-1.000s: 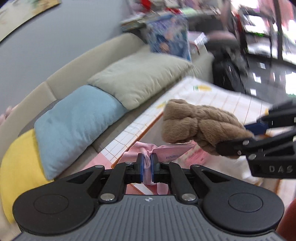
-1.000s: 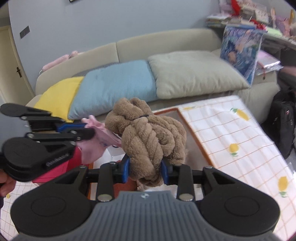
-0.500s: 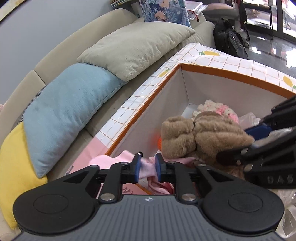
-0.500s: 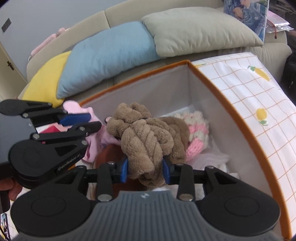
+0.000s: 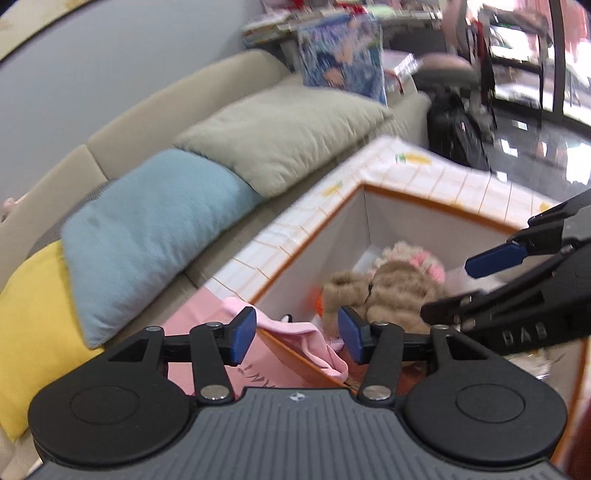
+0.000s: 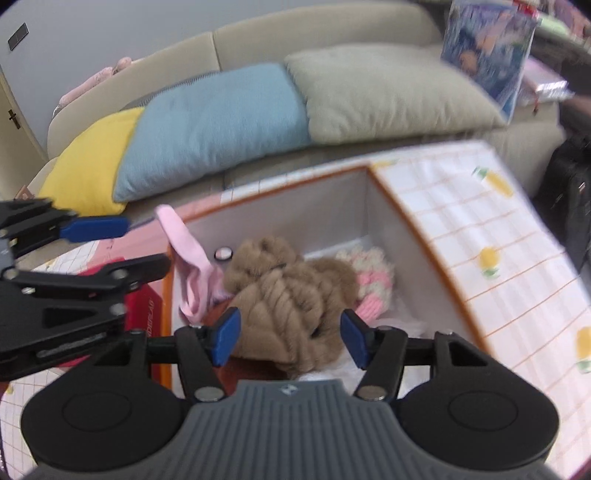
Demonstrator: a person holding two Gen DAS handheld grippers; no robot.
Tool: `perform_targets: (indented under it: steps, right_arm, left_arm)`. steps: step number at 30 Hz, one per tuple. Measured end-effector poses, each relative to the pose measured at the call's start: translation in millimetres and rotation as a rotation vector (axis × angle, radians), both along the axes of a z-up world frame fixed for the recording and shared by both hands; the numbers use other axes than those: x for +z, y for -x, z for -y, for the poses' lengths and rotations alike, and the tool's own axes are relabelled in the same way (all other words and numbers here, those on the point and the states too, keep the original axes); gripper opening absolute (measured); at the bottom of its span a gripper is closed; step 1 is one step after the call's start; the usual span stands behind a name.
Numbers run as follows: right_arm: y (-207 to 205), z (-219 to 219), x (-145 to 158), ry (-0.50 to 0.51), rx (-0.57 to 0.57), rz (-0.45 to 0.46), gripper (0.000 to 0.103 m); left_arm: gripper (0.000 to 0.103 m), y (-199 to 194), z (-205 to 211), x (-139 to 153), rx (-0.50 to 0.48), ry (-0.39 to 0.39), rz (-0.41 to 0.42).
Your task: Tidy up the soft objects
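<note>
Beyond both tools a cushioned sofa [image 6: 332,48] backs the storage box [image 6: 480,236], where the left gripper [image 5: 295,334] and right gripper [image 6: 290,341] are opening, pink cloth [image 5: 310,343] draped over the rim below the left and liable to slip outside, brown knotted plush [image 6: 288,295] lying free ahead of the right

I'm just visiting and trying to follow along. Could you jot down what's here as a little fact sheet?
Place: sofa with yellow, blue and grey cushions
Container: open checked box
In box: brown plush knot; pink-and-white plush
Over box edge: pink cloth
Left tongs: opening, pads clear of the pink cloth
Right tongs: opening, pads clear of the brown knot
</note>
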State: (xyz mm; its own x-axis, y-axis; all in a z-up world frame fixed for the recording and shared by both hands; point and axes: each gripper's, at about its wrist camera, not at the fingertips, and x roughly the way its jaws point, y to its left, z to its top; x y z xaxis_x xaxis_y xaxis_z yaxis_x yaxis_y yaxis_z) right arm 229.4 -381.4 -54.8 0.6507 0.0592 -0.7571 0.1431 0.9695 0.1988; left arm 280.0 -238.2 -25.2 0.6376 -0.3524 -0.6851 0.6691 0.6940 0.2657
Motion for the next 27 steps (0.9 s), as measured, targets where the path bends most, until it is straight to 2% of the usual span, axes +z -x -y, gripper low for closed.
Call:
perform_targets:
  steps: [3, 9, 14, 19, 23, 25, 27]
  right_arm:
    - [19.2, -5.3, 31.1, 0.026, -0.015, 0.061, 0.068]
    - [72.6, -28.7, 91.3, 0.056, -0.01, 0.179, 0.074]
    - [130.6, -57.9, 122.6, 0.063, 0.012, 0.27, 0.082]
    - [183.4, -86.3, 126.8, 0.065, -0.003, 0.301, 0.085]
    - [217.6, -105.6, 113.4, 0.081, -0.081, 0.32, 0.09]
    - [231.9, -116.8, 103.3, 0.109, -0.107, 0.325, 0.09]
    - [241.4, -128.2, 93.2, 0.147, -0.102, 0.318, 0.09]
  left_arm:
    - [0.063, 22.6, -19.7, 28.2, 0.038, 0.076, 0.035]
    - [0.069, 86.2, -61.6, 82.1, 0.113, 0.195, 0.142]
    - [0.076, 145.7, -101.3, 107.8, 0.217, 0.294, 0.252]
    - [0.076, 195.7, -138.2, 105.0, 0.337, 0.353, 0.333]
    - [0.078, 221.6, -164.6, 89.4, 0.428, 0.372, 0.307]
    - [0.087, 231.7, -174.7, 80.6, 0.477, 0.358, 0.292]
    - [0.09, 239.8, -181.0, 71.9, 0.524, 0.335, 0.294]
